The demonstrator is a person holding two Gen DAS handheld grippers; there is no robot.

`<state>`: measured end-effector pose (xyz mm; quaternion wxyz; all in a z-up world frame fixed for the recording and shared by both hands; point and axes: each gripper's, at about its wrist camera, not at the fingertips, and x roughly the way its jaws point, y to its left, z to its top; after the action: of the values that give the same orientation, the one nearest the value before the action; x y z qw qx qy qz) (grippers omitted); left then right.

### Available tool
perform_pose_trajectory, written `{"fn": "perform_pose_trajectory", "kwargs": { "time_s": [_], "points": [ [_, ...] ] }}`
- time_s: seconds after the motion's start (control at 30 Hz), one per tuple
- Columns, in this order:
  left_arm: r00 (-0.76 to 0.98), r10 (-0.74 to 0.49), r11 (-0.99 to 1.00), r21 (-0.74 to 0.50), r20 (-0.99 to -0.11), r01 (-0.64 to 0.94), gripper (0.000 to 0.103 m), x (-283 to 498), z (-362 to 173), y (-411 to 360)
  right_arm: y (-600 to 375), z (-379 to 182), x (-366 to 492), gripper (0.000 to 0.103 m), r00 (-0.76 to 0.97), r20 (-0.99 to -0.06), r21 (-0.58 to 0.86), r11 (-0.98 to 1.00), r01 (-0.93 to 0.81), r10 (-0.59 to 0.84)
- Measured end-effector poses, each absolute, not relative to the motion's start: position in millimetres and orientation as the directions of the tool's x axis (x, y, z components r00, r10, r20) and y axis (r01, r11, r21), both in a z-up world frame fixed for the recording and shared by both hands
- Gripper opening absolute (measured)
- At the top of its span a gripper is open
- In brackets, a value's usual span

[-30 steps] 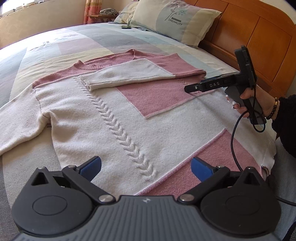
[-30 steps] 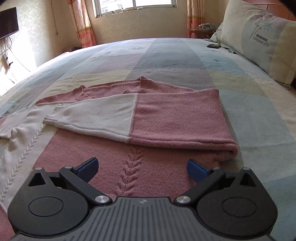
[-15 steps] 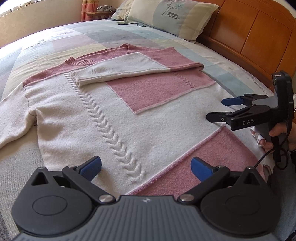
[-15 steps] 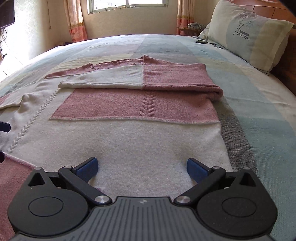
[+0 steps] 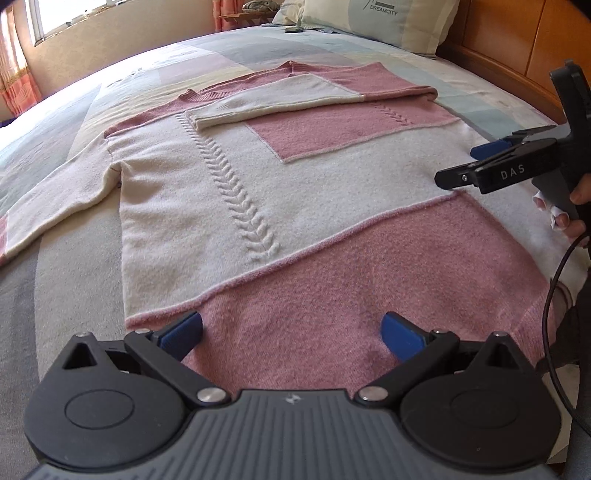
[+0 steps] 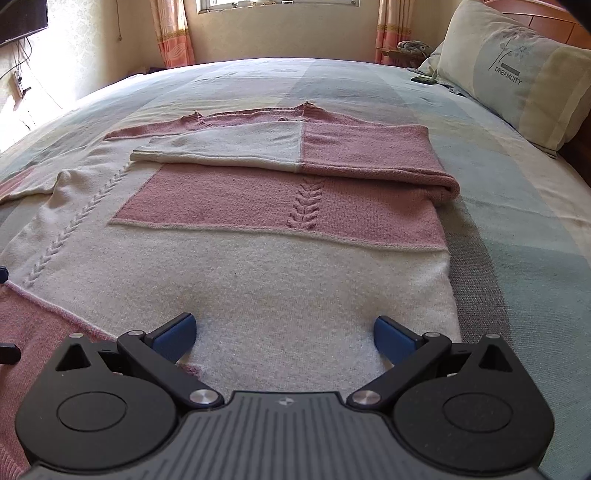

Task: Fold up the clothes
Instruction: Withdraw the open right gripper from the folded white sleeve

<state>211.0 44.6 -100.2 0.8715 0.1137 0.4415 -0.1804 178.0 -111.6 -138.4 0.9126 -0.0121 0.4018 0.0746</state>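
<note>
A pink and cream knitted sweater (image 5: 295, 192) lies flat on the bed, also in the right wrist view (image 6: 258, 266). One sleeve (image 6: 295, 151) is folded across the chest; the other sleeve (image 5: 55, 199) lies spread out to the left. My left gripper (image 5: 291, 332) is open and empty, low over the pink hem panel. My right gripper (image 6: 284, 334) is open and empty, over the cream band near the sweater's right side edge. It also shows in the left wrist view (image 5: 461, 166), held above the sweater's right side.
The bed has a pastel patchwork cover (image 6: 517, 229). A pillow (image 6: 517, 77) lies by the wooden headboard (image 5: 517, 48). A small dark object (image 6: 423, 79) lies near the pillow. A window and curtains (image 6: 173, 33) are behind the bed. A cable (image 5: 554, 295) hangs from the right gripper.
Both grippers have drawn back toward the sweater's hem. The right gripper moved away from the folded sleeve to the lower right side. Both stay open.
</note>
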Motion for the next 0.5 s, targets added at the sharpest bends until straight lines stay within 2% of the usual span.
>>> {"fn": "perform_pose_trajectory", "kwargs": {
  "time_s": [0.1, 0.27, 0.4, 0.47, 0.5],
  "points": [
    [0.541, -0.189, 0.918, 0.047, -0.819, 0.393, 0.102, 196.8, -91.3, 38.6, -111.7, -137.0, 176.0, 0.103, 0.652, -0.746, 0.032, 0.986, -0.163, 0.132],
    [0.57, -0.294, 0.889, -0.001, -0.767, 0.458, 0.102, 190.6, -69.5, -8.7, -116.4, -132.8, 172.5, 0.103, 0.642, -0.751, 0.064, 0.984, -0.163, 0.155],
    [0.542, -0.38, 0.854, -0.059, -0.75, 0.516, 0.102, 196.0, -82.9, -51.5, -123.1, -131.0, 169.6, 0.103, 0.646, -0.741, 0.104, 0.982, -0.16, 0.184],
    [0.507, -0.381, 0.86, -0.095, -0.773, 0.502, 0.102, 197.8, -99.7, -61.4, -127.4, -130.9, 169.0, 0.103, 0.649, -0.736, 0.125, 0.98, -0.152, 0.194],
    [0.532, -0.373, 0.864, -0.076, -0.76, 0.498, 0.102, 192.3, -103.3, -62.4, -128.7, -130.9, 168.6, 0.103, 0.649, -0.735, 0.13, 0.98, -0.151, 0.197]
  ]
}}
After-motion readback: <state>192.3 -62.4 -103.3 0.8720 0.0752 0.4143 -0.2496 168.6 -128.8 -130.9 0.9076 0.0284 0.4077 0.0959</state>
